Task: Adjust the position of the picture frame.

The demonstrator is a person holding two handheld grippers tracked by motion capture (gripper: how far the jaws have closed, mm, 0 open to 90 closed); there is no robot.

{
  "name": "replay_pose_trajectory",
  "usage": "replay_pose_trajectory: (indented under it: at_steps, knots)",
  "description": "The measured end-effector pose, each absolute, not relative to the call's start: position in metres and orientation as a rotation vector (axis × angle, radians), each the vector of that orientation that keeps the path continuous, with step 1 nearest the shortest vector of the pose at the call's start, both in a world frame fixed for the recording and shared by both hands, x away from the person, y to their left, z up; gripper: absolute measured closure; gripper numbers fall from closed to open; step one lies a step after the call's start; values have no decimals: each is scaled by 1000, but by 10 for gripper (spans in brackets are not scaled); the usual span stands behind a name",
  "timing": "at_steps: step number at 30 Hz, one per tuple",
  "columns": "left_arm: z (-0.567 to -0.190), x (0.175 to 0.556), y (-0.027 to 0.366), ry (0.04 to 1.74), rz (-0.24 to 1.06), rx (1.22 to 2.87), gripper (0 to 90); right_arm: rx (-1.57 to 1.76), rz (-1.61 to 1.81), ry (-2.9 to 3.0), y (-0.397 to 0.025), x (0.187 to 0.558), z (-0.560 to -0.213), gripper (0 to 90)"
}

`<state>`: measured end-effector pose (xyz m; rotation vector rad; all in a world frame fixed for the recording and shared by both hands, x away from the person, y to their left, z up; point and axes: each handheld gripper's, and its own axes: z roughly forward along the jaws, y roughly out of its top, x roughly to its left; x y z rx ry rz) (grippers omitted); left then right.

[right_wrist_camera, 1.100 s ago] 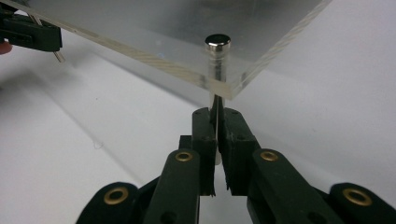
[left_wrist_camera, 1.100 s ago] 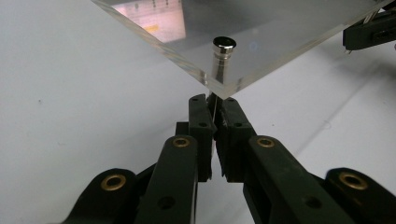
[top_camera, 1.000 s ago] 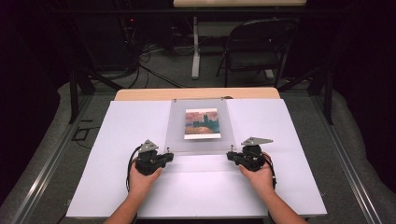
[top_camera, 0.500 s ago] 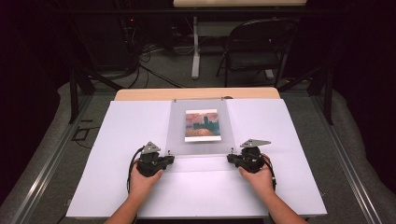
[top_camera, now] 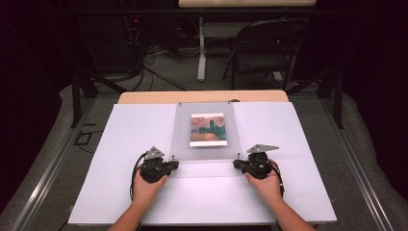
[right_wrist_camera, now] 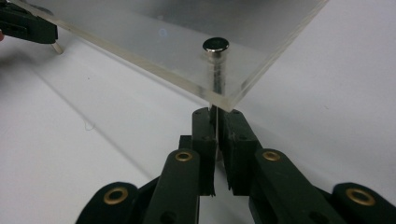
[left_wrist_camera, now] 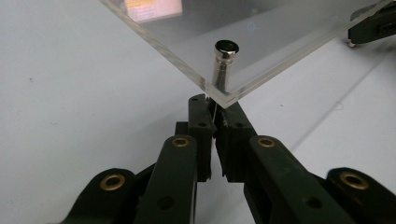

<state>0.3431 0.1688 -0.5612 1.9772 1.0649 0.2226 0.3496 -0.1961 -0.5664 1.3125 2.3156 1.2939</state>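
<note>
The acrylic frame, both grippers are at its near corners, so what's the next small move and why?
Probably lift both together, gently and level. The left gripper and right gripper look shut on something thin beneath the acrylic frame's near corners, just below the metal standoffs. An uneven lift could tilt the frame and shift the picture.

A white-covered table (top_camera: 120,144) carries a clear acrylic frame (top_camera: 183,144), its near corners meeting both claws' tips.

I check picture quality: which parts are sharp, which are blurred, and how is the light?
High view: white table bright, surrounding room dark. Left gripper view: metal post and acrylic corner sharp, print behind blurred and overexposed. Right gripper view: metal stud sharp, far gripper soft.
</note>
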Motion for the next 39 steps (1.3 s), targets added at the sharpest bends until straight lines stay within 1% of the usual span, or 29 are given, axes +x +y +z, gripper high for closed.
replay_pose_trajectory:
  at_steps: [2, 4, 5, 8, 11, 14, 18, 20, 23, 27, 39]
  knots:
    - [-561, 343, 169, 1072, 220, 1970, 842, 1314, 1299, 2313, -196, 350, -567, 836]
    - [-561, 342, 169, 1073, 220, 1969, 838, 1322, 1303, 2311, -197, 349, -567, 812]
    - [-561, 342, 169, 1070, 221, 1969, 826, 1328, 1314, 2309, -197, 349, -567, 788]
    - [-561, 340, 167, 1063, 229, 1966, 778, 1317, 1308, 2310, -196, 347, -566, 758]
    - [-561, 338, 166, 1061, 222, 1948, 681, 1302, 1295, 2306, -195, 345, -565, 670]
    - [-560, 337, 166, 1073, 237, 1941, 571, 1289, 1284, 2301, -193, 344, -565, 608]
    - [-561, 337, 167, 1082, 237, 1934, 477, 1281, 1275, 2287, -194, 343, -564, 494]
    - [-561, 337, 167, 1080, 233, 1935, 439, 1279, 1266, 2284, -194, 343, -565, 462]
    - [-561, 336, 166, 1077, 238, 1933, 410, 1271, 1267, 2273, -194, 342, -564, 422]
    - [-558, 334, 166, 1067, 247, 1945, 394, 1264, 1263, 2263, -194, 339, -562, 398]
    - [-554, 328, 166, 1051, 263, 1957, 391, 1223, 1229, 2281, -192, 331, -556, 392]
